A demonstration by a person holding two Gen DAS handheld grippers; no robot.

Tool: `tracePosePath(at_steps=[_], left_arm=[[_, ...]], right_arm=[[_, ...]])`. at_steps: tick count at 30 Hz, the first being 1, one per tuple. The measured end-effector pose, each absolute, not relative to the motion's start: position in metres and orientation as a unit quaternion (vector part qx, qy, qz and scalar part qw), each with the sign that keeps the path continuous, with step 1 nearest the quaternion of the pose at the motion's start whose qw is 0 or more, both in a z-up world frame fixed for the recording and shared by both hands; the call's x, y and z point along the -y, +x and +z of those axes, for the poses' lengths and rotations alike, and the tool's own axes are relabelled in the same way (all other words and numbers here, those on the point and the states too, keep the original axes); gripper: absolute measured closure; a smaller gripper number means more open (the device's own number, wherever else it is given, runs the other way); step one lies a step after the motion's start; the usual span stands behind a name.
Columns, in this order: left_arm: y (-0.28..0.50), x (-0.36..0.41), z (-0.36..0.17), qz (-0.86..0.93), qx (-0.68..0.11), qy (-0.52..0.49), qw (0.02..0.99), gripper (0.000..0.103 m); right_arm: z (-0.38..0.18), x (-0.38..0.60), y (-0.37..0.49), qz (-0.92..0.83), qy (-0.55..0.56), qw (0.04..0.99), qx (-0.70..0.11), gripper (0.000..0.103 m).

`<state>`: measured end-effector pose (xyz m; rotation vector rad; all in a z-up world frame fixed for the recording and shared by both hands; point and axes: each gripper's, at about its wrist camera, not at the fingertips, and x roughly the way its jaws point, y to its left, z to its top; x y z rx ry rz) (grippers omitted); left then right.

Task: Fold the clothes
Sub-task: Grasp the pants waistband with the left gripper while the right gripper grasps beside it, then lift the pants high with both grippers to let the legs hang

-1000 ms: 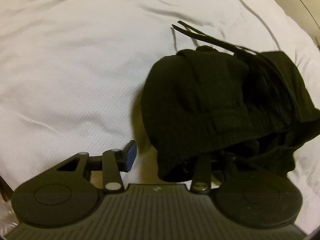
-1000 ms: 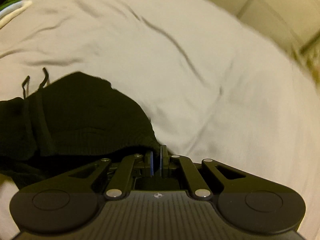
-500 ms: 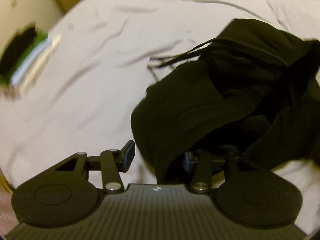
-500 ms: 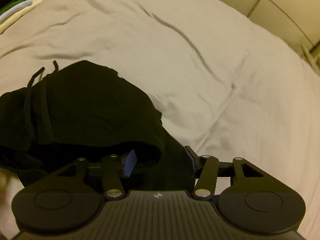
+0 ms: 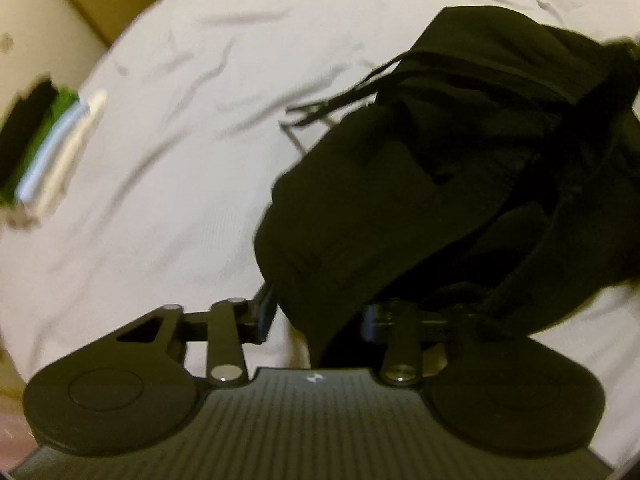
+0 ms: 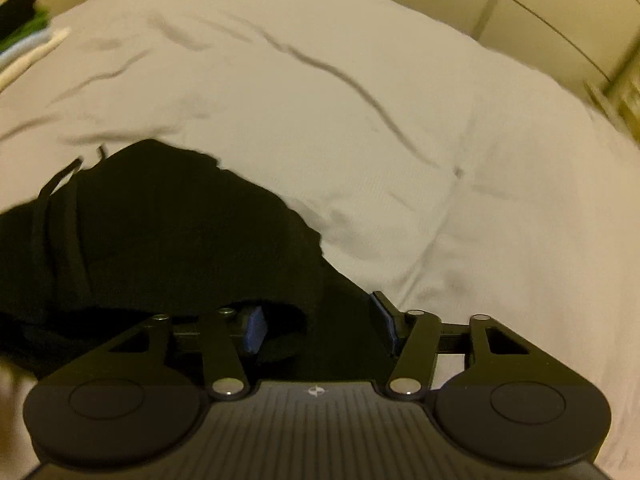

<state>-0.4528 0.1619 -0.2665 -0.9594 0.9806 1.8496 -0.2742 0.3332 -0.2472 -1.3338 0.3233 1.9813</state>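
No containers in either view. Far left of the left wrist view: stack of folded clothes [image 5: 44,140], black and green on top, white layers below, blurred, sitting at the far left edge of the bed [image 5: 168,184]; beige wall behind it. Same stack shows at the top left corner of the right wrist view.

Left gripper [image 5: 316,316]: fingers wide apart, left finger [image 5: 266,312] bare over the sheet, right finger mostly buried under cloth. Black garment [image 5: 420,216] is draped over that right side and hangs between the fingers, not pinched. Garment is crumpled, bunched in thick folds, with thin drawstrings [image 5: 340,100] trailing out toward the far left. It fills the right half of the left view, lying on the white sheet.

Right gripper [image 6: 320,326]: fingers wide apart, blue pads visible, near edge of the garment lying in the gap and covering the left finger's base; nothing clamped. In this view the garment sits on the near left, drawstrings at its far left edge.

To the right: wrinkled white sheet runs open to the far and right edges of the bed; pale wall panels beyond it.
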Motion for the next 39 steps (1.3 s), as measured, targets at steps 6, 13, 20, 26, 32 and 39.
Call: tracePosePath(at_steps=[6, 13, 20, 26, 32, 39], left_arm=[[-0.472, -0.152, -0.258, 0.744, -0.328, -0.438, 0.384, 0.093], [-0.474, -0.147, -0.271, 0.757, -0.218, -0.517, 0.335, 0.099], [-0.456, -0.120, -0.170, 0.812, -0.167, -0.439, 0.347, 0.099], [-0.431, -0.099, -0.029, 0.842, -0.162, -0.340, 0.386, 0.097], [-0.402, -0.071, 0.109, 0.860, -0.131, -0.262, 0.418, 0.096], [-0.355, -0.034, 0.252, 0.893, -0.110, -0.144, 0.412, 0.096]], right_arm=[[-0.229, -0.332, -0.269, 0.786, -0.493, 0.355, -0.112, 0.100], [-0.210, -0.332, -0.275, 0.811, -0.483, 0.323, -0.073, 0.097], [-0.140, -0.325, -0.244, 0.851, -0.417, 0.315, -0.048, 0.101], [-0.028, -0.316, -0.202, 0.901, -0.310, 0.303, -0.021, 0.101], [0.099, -0.306, -0.158, 0.936, -0.202, 0.287, 0.032, 0.101], [0.233, -0.284, -0.112, 0.956, -0.090, 0.261, 0.100, 0.101]])
